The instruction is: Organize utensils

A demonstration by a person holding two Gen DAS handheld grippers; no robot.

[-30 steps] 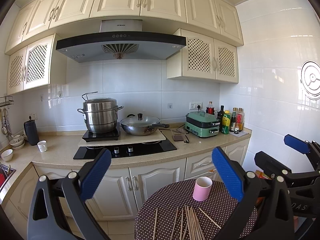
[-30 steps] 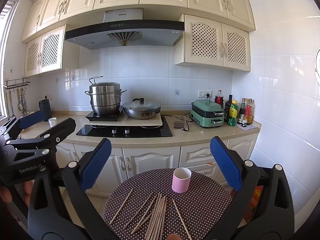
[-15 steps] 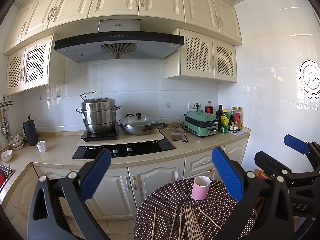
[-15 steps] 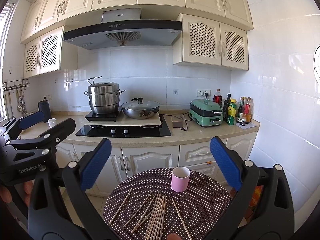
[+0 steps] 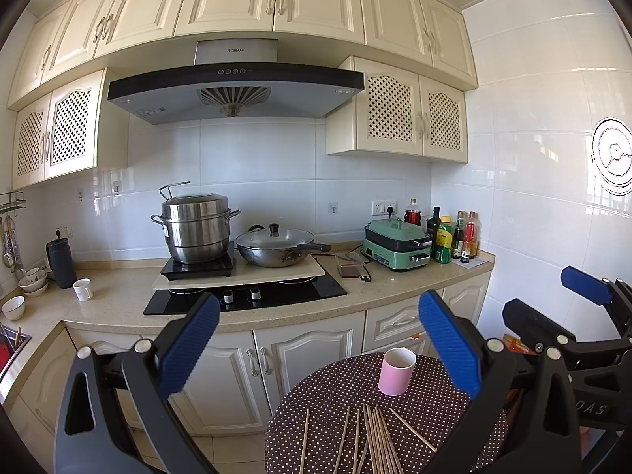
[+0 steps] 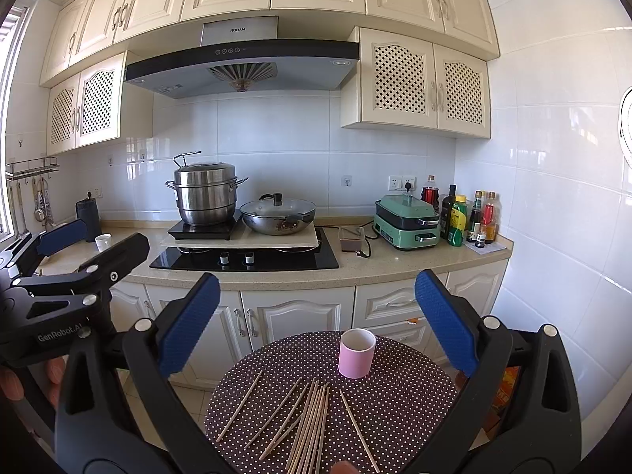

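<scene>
Several wooden chopsticks (image 6: 308, 418) lie loose on a small round table with a dark polka-dot cloth (image 6: 403, 399); the left wrist view shows the chopsticks (image 5: 375, 438) near its bottom edge. A pink cup (image 6: 356, 352) stands upright behind them, also seen as the cup (image 5: 396, 371) in the left wrist view. My right gripper (image 6: 316, 324) hangs open above the table with nothing between its blue pads. My left gripper (image 5: 318, 345) is open too, left of the table. Each gripper shows at the side of the other's view.
Behind the table runs a kitchen counter (image 6: 355, 268) with a black cooktop (image 6: 245, 258), a steel steamer pot (image 6: 205, 193), a wok (image 6: 278, 215), a green electric cooker (image 6: 407, 217) and bottles (image 6: 458, 215). White cabinet doors (image 6: 296, 316) stand below. A tiled wall (image 6: 561, 217) closes the right side.
Both views have shifted only slightly; the table and cup sit a touch lower and nearer in the frames. Both grippers stay open and empty.
</scene>
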